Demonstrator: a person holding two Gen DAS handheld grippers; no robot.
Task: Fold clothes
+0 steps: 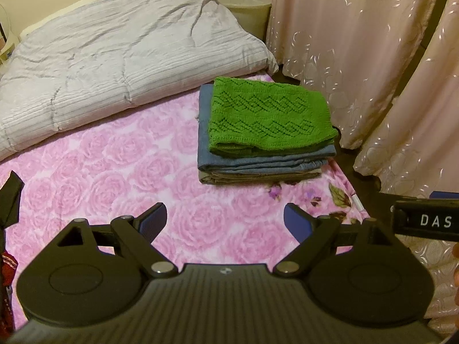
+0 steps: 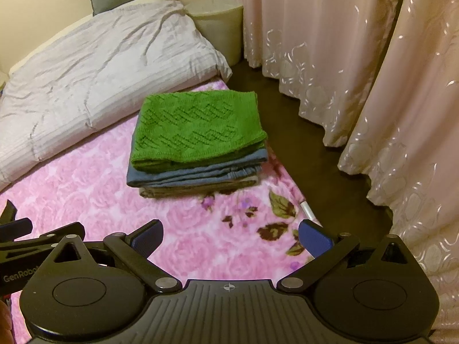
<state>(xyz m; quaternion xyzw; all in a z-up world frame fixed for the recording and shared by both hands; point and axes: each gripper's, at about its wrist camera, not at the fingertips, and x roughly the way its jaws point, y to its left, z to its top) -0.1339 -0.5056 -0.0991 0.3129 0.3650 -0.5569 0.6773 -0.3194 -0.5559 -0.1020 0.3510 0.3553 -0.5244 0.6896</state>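
Knit green sweater [image 1: 269, 114], folded square, atop denim [image 1: 264, 163]

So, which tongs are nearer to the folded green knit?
Right, slightly, I judge. The right tongs sit open just below the green knit; the left tongs sit open farther back, to its left.

Knit [image 1: 266, 114] tops jeans [image 1: 258, 162] stack on blanket [image 1: 114, 172]
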